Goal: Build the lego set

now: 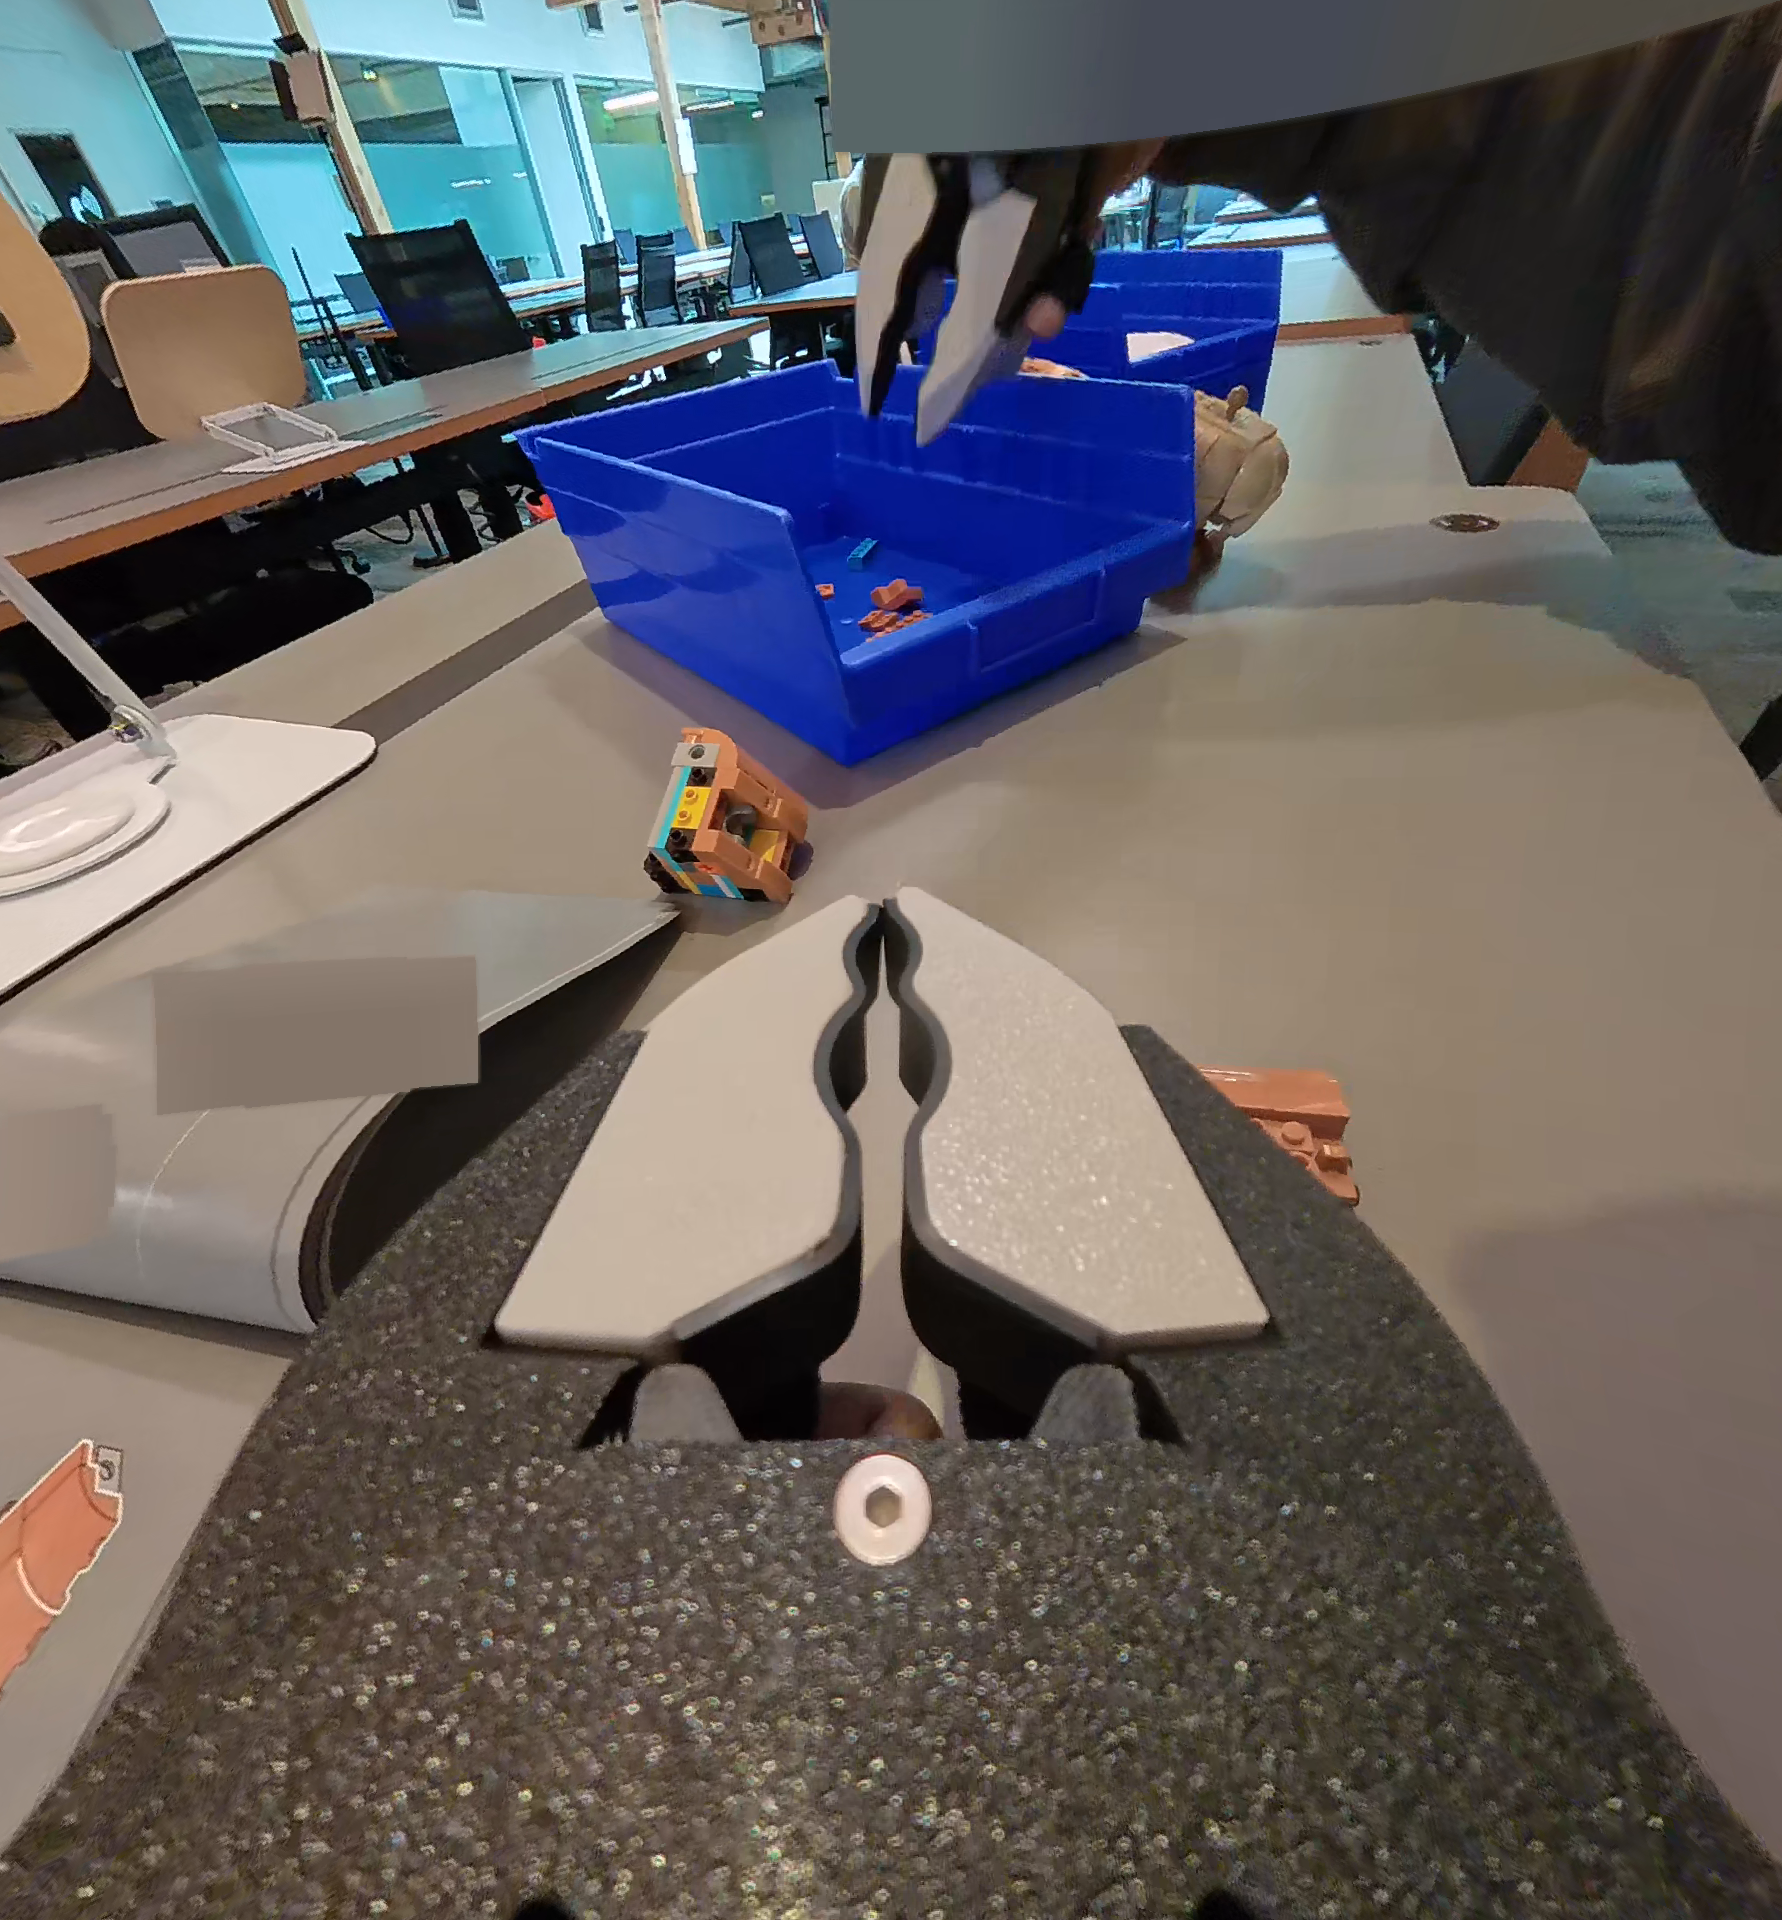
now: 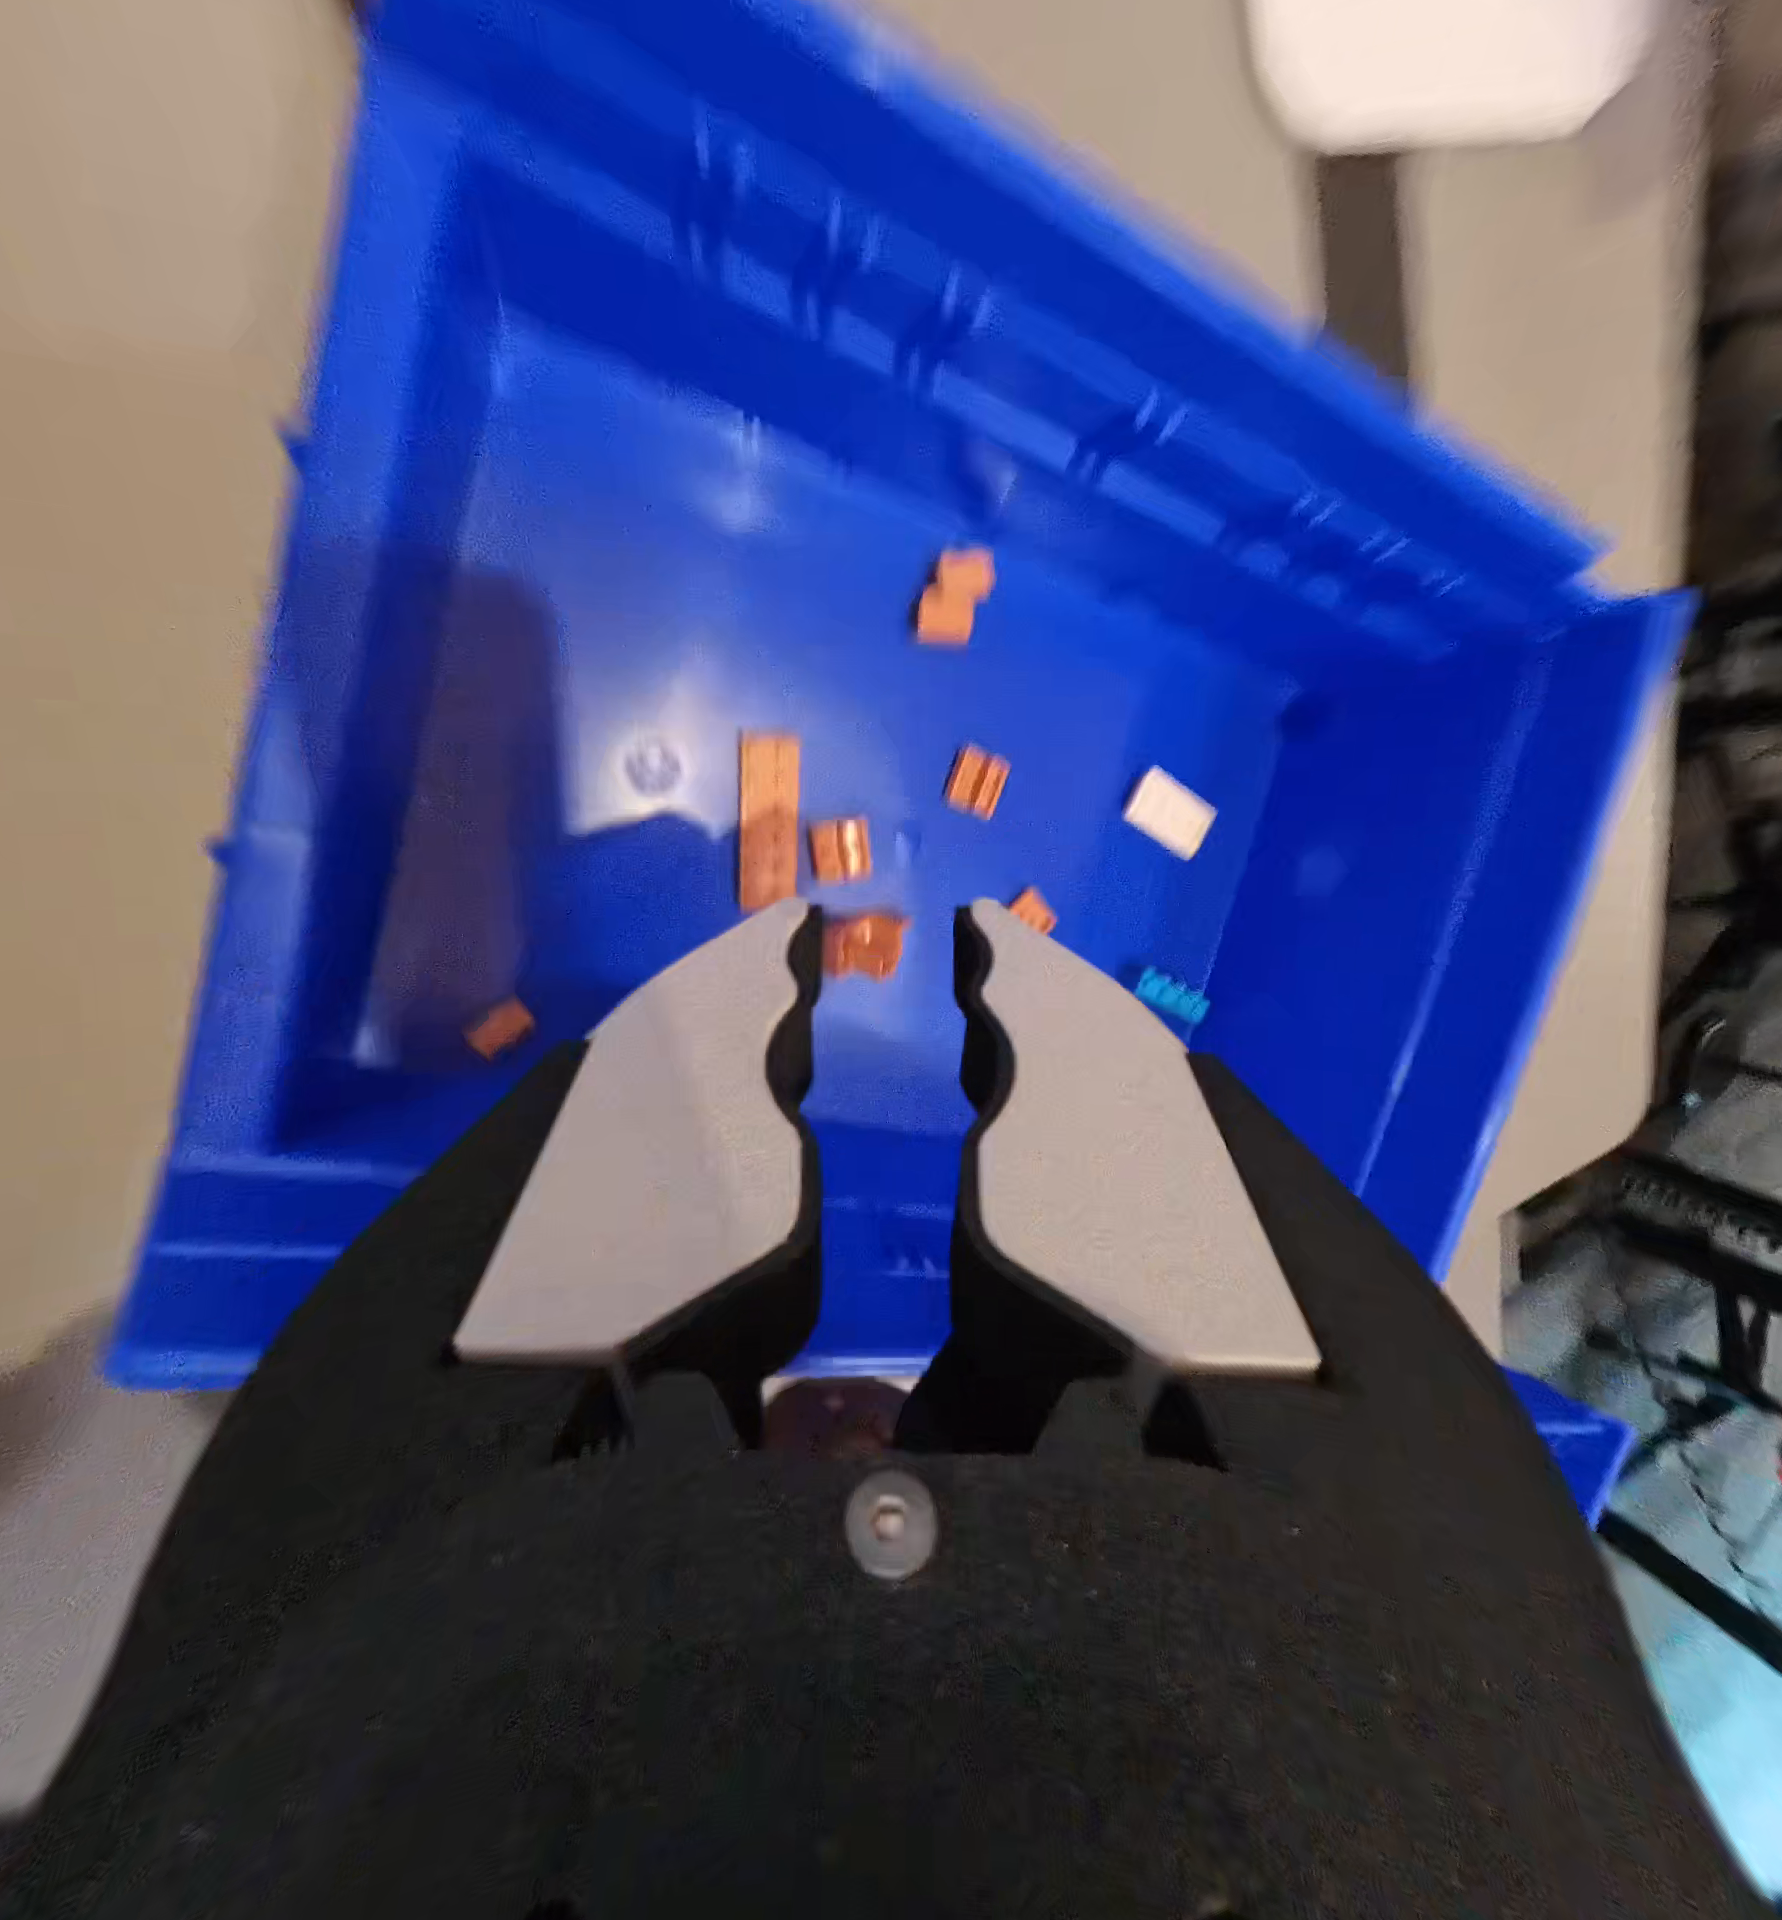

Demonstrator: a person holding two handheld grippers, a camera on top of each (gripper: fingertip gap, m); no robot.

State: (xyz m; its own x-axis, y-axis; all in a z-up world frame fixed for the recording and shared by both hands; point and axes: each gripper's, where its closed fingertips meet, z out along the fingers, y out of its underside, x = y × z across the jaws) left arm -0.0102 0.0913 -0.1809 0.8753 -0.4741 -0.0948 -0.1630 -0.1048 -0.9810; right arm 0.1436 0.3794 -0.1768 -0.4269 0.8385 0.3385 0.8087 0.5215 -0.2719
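Note:
A blue bin (image 1: 1032,623) stands on the grey table and holds several small brown Lego pieces (image 1: 895,603) and a light blue one (image 1: 863,551). My right gripper (image 2: 887,912) is open and empty, pointing down into the bin (image 2: 1469,935) above the brown pieces (image 2: 768,821); it also shows above the bin in the left wrist view (image 1: 902,410). A white piece (image 2: 1169,810) and a light blue piece (image 2: 1173,995) lie in the bin too. My left gripper (image 1: 885,906) is shut and empty, low over the table. A partly built brown Lego block (image 1: 726,821) lies just beyond its tips.
A brown Lego part (image 1: 1292,1122) lies right of my left gripper. An instruction booklet (image 1: 243,1091) lies at the left, with a white stand base (image 1: 139,790) behind it. A second blue bin (image 1: 1188,312) and a tan Lego model (image 1: 1240,468) stand behind the first bin. About 35 cm separates my left fingertips from my right. To the partly built brown Lego block (image 1: 726,821): left tips about 12 cm, right tips about 25 cm.

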